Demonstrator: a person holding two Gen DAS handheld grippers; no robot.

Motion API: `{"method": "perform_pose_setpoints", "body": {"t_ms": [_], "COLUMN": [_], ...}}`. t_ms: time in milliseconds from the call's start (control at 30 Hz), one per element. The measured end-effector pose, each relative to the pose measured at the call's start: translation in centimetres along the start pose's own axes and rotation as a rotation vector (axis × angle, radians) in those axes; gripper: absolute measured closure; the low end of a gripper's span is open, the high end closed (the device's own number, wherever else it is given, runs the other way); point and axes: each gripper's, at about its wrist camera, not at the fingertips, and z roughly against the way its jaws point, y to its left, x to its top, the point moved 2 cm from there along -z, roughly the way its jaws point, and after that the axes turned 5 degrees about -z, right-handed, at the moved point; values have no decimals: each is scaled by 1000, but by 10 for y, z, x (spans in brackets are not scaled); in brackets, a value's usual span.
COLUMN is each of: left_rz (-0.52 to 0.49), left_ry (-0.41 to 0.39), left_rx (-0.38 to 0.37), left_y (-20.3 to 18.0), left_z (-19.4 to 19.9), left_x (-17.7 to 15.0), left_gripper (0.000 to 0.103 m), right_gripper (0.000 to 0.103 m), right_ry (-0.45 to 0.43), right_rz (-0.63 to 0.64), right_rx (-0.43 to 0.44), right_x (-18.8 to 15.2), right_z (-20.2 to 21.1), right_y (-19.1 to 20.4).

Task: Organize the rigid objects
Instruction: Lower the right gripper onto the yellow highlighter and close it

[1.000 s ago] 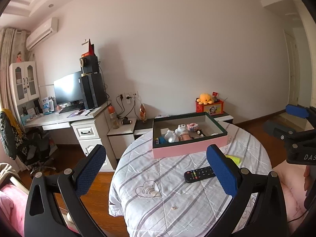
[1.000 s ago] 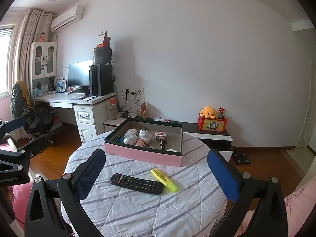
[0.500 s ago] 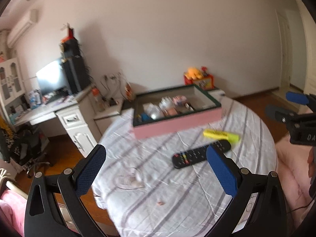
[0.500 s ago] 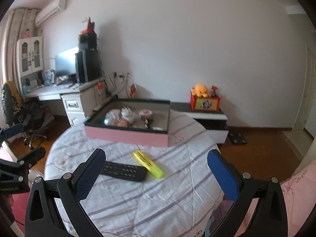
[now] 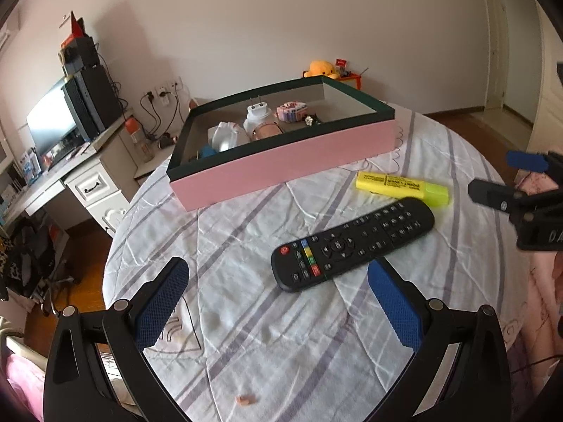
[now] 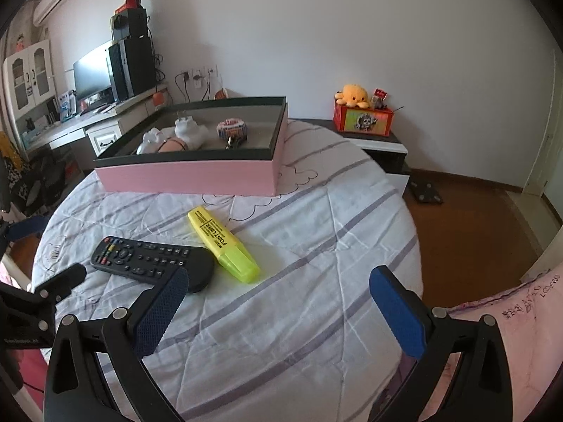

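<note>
Blue mesh pads line both claws, and each stands wide apart with nothing between its fingers. The left gripper (image 5: 278,302) hovers over the near edge of the round table (image 5: 316,369), which is covered by a white cloth with grey stripes; its right pad sits just beside the near end of the black remote (image 5: 353,242) without touching it. The right gripper (image 6: 278,307) hovers over the table's near right edge, its left pad overlapping the rounded end of the remote in that view, though whether they touch cannot be told. The yellow highlighter (image 6: 222,240) lies flat just beside the remote, toward the table's middle, their ends close together. Further back, along the far edge, the pink box (image 5: 281,156) with a dark green rim holds several small things, among them a white plug adapter (image 5: 258,114) and a pink round item (image 5: 291,111). A small crumb (image 5: 245,400) lies near the front edge.
</note>
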Motion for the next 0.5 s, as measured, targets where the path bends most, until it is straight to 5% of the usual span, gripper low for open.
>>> {"method": "perform_pose_setpoints", "body": {"t_ms": [500], "left_rz": [51], "left_ry": [-9], "left_rx": [-1], "left_y": [49], "left_z": [-14], "left_x": [11], "left_gripper": [0], "right_gripper": [0], "right_ry": [48], "right_rz": [28], "right_rx": [16], "right_x": [2], "right_z": [-17], "right_y": [4]}}
